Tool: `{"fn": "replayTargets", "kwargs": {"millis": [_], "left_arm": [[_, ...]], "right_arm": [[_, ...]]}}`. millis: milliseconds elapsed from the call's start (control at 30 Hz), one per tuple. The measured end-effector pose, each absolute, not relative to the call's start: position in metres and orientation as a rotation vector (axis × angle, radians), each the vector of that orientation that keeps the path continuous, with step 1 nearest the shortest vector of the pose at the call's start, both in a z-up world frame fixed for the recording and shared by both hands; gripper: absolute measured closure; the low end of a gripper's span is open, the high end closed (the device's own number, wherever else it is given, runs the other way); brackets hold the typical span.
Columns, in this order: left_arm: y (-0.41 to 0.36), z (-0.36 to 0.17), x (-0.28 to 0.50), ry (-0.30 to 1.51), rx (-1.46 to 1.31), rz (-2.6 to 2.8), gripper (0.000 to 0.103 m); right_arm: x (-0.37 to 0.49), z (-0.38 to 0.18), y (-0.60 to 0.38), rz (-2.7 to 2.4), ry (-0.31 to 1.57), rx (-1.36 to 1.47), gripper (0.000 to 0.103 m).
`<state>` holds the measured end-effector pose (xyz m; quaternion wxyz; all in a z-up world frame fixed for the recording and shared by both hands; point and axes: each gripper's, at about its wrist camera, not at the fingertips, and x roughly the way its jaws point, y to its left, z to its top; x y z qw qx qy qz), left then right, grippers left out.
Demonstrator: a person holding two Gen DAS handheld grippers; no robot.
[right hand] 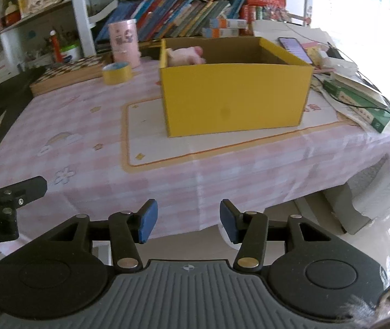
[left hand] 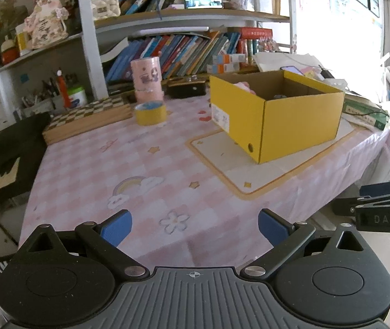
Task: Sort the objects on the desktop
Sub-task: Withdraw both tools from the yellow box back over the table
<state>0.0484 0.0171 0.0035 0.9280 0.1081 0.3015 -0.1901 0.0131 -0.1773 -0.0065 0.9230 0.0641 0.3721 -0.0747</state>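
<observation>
A table (right hand: 90,126) under a pink checked cloth fills both views, with a yellow-bordered mat (right hand: 151,137) laid on it. On the mat stands an open yellow box (right hand: 236,96); a pink plush (right hand: 186,54) lies inside at its far left corner, and something small and dark lies lower in it, too dim to name. Behind the table runs a shelf of leaning books (left hand: 184,52). At the table's far left lies a chessboard (left hand: 90,115), and just beside it a roll of yellow tape (left hand: 150,113) rests flat on the cloth, with a pink canister (left hand: 147,81) right behind it. A phone (right hand: 295,46) lies past the box's right side. The left gripper (left hand: 195,229) hangs over the table's near edge, blue fingers wide apart and holding nothing. The right gripper (right hand: 188,220) hangs off the near edge, fingers apart, also holding nothing.
</observation>
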Motion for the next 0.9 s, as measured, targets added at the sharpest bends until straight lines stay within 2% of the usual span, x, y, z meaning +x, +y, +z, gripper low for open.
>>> {"fn": "replayTargets", "kwargs": {"millis": [900], "left_arm": [[0.108, 0.004, 0.039, 0.602, 0.141, -0.195, 0.003]], "right_arm": [[0.04, -0.003, -0.08, 0.095, 0.756, -0.008, 0.053]]}}
